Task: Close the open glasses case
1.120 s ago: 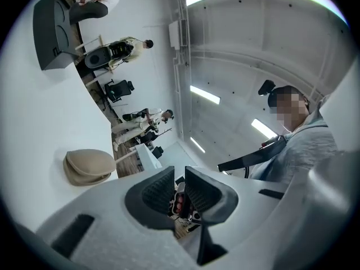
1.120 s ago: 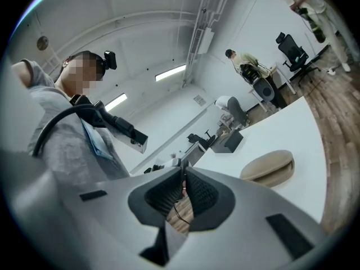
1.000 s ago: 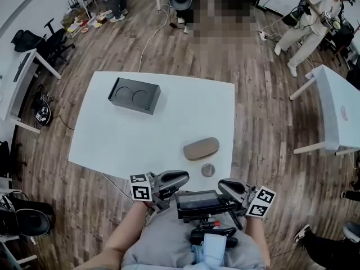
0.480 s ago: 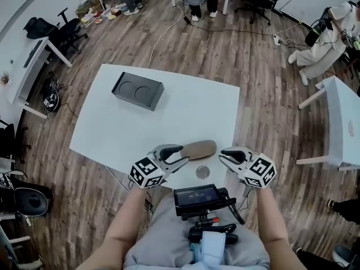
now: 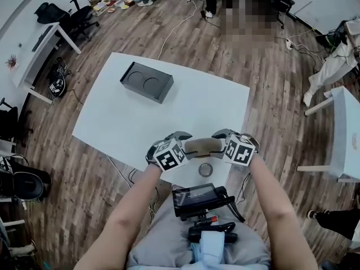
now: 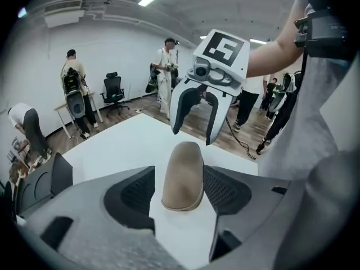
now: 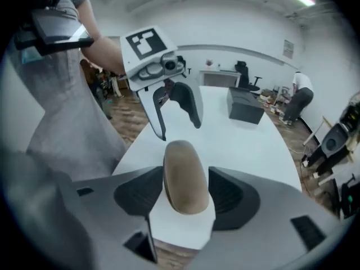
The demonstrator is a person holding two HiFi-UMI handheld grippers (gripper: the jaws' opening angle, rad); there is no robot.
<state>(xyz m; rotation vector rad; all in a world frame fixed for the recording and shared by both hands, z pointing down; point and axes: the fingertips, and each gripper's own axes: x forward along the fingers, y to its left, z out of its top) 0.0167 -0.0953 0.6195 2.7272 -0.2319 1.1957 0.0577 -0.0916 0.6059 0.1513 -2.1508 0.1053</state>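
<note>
Glasses case (image 5: 201, 146) near the table's (image 5: 140, 117) front edge, an end inside each tong.
Left gripper (image 5: 183, 139) and right gripper (image 5: 218, 138) are opening wide, not pinching. Lid seems nearly down; press gently, both ends together.

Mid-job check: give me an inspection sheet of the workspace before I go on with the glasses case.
Surface: white table, three things on it.
Job's things: tan glasses case flat near the front edge; fully shut or not, cannot tell.
Clutter: black box far left; small round disc by the front edge.
Grippers: left gripper and right gripper straddle the case's ends, jaws opening, not clamped.
Cables: white cable on the floor beyond the table.
Surroundings: wood floor, office chair, second table, people.
</note>
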